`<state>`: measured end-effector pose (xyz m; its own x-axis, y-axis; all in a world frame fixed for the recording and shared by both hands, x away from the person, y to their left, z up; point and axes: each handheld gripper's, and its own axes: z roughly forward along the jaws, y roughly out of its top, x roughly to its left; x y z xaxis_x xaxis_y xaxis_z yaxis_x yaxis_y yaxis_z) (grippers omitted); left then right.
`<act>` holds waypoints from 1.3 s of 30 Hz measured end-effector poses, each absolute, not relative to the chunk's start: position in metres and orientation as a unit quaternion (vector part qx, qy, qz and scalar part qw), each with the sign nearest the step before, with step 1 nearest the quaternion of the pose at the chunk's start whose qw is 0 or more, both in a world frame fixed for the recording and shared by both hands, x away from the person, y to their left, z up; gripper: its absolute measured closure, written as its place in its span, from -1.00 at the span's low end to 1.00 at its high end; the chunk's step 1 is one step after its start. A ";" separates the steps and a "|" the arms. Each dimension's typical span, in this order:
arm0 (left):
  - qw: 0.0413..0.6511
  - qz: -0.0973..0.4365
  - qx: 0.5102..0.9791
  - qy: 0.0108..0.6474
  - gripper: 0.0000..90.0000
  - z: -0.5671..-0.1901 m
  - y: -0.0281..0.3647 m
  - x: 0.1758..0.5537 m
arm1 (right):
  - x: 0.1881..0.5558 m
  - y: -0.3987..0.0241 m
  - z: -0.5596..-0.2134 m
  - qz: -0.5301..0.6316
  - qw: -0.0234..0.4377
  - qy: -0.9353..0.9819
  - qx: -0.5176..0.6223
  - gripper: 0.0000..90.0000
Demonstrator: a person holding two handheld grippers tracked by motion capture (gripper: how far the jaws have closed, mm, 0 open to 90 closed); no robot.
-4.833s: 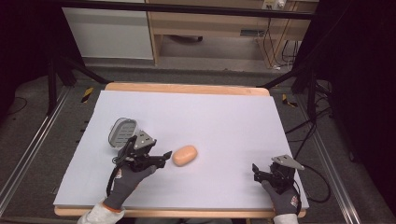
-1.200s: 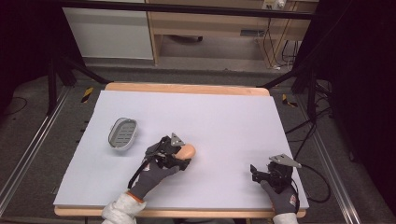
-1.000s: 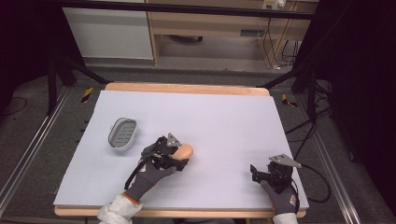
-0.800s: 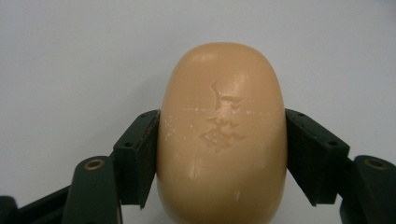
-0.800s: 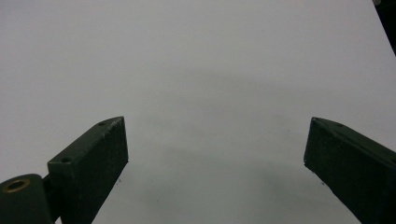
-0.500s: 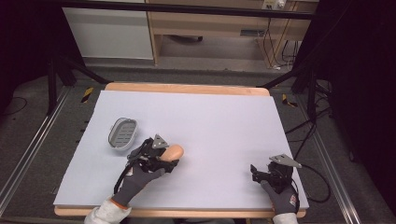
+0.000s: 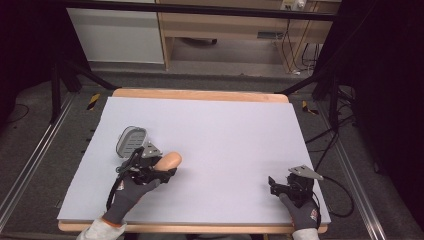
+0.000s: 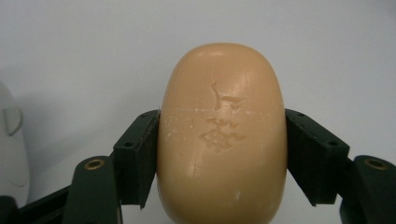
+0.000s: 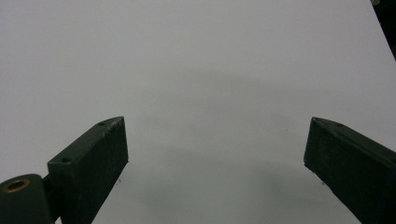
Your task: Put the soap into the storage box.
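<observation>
A: high view; left gripper [image 7: 162, 167] sits on the left front of the worktop [image 7: 225, 125], its fingers clamped on the tan soap bar [image 7: 169, 160]; bar pokes out past the fingertips, away from the person; whether it touches the sheet I can't tell.
B: soap dish?
A: grey soap dish [image 7: 131, 140] just beyond and left of the fingers, near the gripper body; touching or apart, can't tell; right gripper [image 7: 274, 184] at the right front corner, gloved hand [image 7: 299, 212] behind it, well apart from the bar; its finger gap is too small to judge here.
B: left gripper view?
A: soap bar [image 8: 222, 135] is squeezed between the two black fingers [image 8: 137, 156], one on each long side, both in contact; embossed mark on top, faint seam across; far end of the bar extends ahead of the fingers; white rounded edge of the dish [image 8: 11, 140] at far left.
B: right gripper view?
A: right gripper [image 9: 215, 154] has its fingers [image 9: 100, 149] spread wide, nothing between them; plain white worktop surface [image 9: 210, 60] ahead and below.
</observation>
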<state>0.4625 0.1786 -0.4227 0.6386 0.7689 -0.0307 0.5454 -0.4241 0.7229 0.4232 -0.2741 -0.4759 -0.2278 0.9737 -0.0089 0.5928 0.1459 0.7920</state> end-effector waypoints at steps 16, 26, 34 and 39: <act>0.377 0.176 0.800 0.432 -0.30 -0.408 0.211 0.468 | 0.423 -0.273 -0.476 0.344 0.275 0.704 0.556 -0.86; 0.381 0.189 0.786 0.450 -0.30 -0.402 0.226 0.472 | 0.424 -0.272 -0.476 0.343 0.276 0.707 0.553 -0.86; 0.387 0.201 0.769 0.468 -0.30 -0.397 0.241 0.478 | 0.424 -0.271 -0.476 0.342 0.276 0.708 0.552 -0.86; 0.387 0.206 0.762 0.477 -0.30 -0.396 0.249 0.482 | 0.425 -0.271 -0.476 0.344 0.274 0.708 0.553 -0.86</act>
